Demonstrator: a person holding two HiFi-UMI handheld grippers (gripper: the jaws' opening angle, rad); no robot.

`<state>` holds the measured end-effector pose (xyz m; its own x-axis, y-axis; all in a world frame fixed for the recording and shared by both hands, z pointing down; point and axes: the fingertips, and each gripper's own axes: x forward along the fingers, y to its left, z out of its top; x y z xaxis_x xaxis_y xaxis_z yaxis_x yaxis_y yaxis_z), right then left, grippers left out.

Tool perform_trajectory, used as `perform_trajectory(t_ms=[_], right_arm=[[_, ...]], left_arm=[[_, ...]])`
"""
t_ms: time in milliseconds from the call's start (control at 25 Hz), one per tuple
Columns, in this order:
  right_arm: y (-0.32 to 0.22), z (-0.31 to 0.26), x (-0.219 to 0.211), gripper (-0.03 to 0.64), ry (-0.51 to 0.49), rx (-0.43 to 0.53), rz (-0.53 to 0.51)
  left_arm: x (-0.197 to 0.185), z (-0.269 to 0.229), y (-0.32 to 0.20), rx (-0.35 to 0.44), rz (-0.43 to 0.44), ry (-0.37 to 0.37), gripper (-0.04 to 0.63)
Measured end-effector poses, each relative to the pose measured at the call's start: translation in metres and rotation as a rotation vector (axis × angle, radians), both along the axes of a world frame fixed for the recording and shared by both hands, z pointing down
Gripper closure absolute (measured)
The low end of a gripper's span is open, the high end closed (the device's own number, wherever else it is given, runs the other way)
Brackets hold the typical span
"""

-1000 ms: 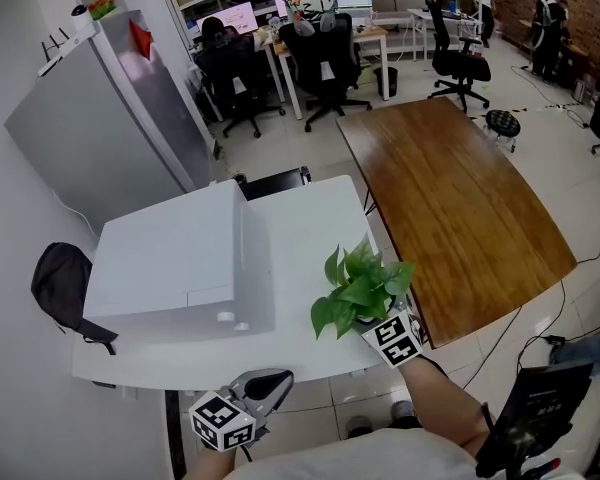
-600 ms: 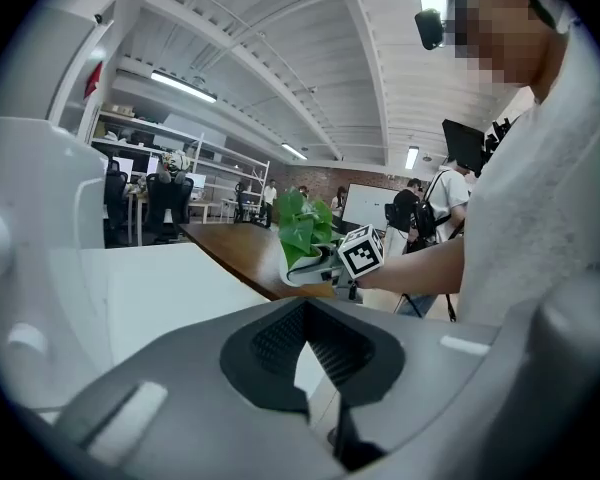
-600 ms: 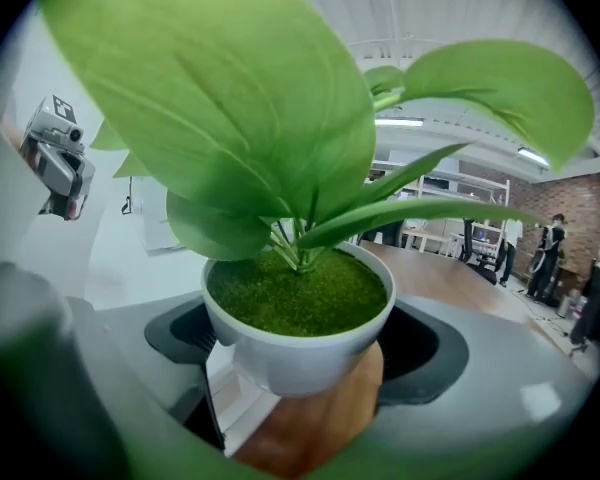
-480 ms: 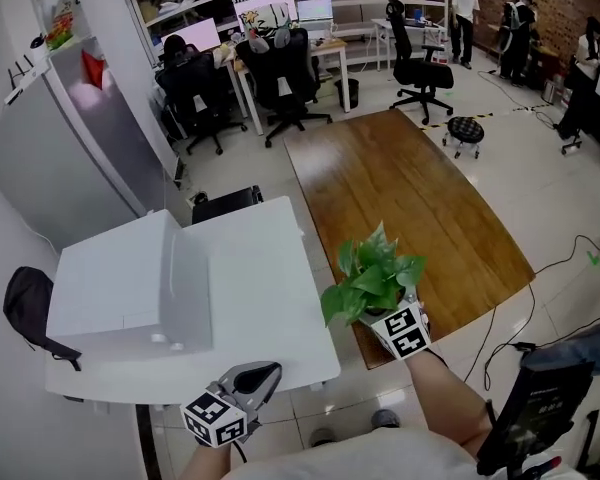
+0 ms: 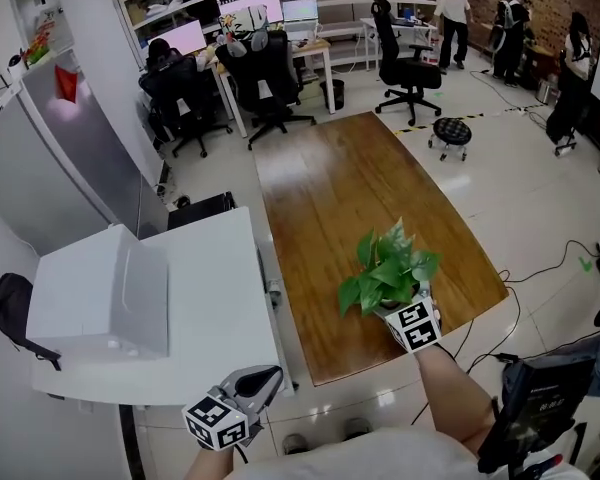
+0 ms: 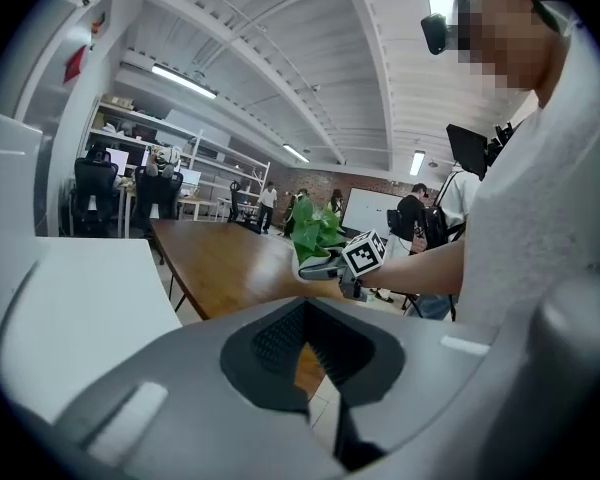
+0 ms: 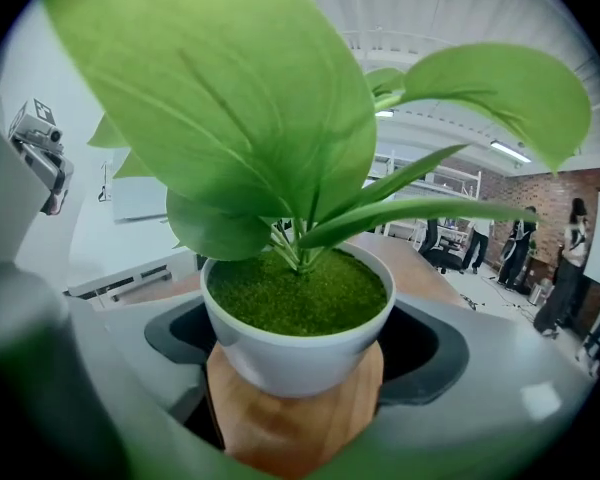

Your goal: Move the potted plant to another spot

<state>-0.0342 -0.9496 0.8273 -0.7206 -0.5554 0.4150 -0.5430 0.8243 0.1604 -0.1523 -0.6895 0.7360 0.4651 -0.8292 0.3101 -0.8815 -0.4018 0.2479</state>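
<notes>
The potted plant point(image 5: 390, 268) has broad green leaves, and its white pot point(image 7: 295, 343) is topped with green moss. My right gripper point(image 5: 402, 300) is shut on the pot, one jaw on each side, and holds it upright above the near part of the long wooden table point(image 5: 350, 188). The left gripper view shows the plant point(image 6: 315, 233) from the side, held up over the wood. My left gripper point(image 5: 267, 375) is low at the near edge of the white table point(image 5: 220, 268), with its jaws together and nothing in them.
A white box point(image 5: 100, 293) stands on the white table's left part. A grey cabinet point(image 5: 50, 158) rises behind it. Office chairs point(image 5: 265, 78), desks with monitors and several people fill the far room. A round stool point(image 5: 450, 133) stands right of the wooden table. Cables lie on the floor at right.
The plant has gone with my right gripper from the white table's near right corner, across the gap, to over the wooden table. The left gripper has moved the same way, still shut.
</notes>
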Motion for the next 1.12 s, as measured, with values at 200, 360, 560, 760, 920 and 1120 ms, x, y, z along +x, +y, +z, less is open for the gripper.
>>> perform_trajectory(t_ms=[200, 360, 560, 760, 920, 1120], right_arm=[[-0.018, 0.018, 0.024, 0.146, 0.007, -0.032, 0.028], [-0.021, 0.034, 0.033, 0.146, 0.007, -0.070, 0.043], [-0.021, 0.058, 0.033, 0.146, 0.023, -0.092, 0.049], [-0.021, 0.062, 0.037, 0.146, 0.004, -0.113, 0.044], [-0.023, 0.065, 0.035, 0.146, -0.007, -0.102, 0.034], [-0.024, 0.065, 0.029, 0.143, -0.025, -0.080, 0.017]], left_arm=[[0.016, 0.002, -0.022, -0.009, 0.023, -0.014, 0.600], [0.020, 0.006, -0.030, -0.023, 0.042, -0.027, 0.600], [0.020, 0.013, -0.037, -0.036, 0.059, -0.030, 0.600], [0.026, 0.011, -0.040, -0.053, 0.070, -0.029, 0.601], [0.025, 0.009, -0.044, -0.049, 0.070, -0.033, 0.600], [0.022, 0.013, -0.046, -0.045, 0.059, -0.027, 0.600]])
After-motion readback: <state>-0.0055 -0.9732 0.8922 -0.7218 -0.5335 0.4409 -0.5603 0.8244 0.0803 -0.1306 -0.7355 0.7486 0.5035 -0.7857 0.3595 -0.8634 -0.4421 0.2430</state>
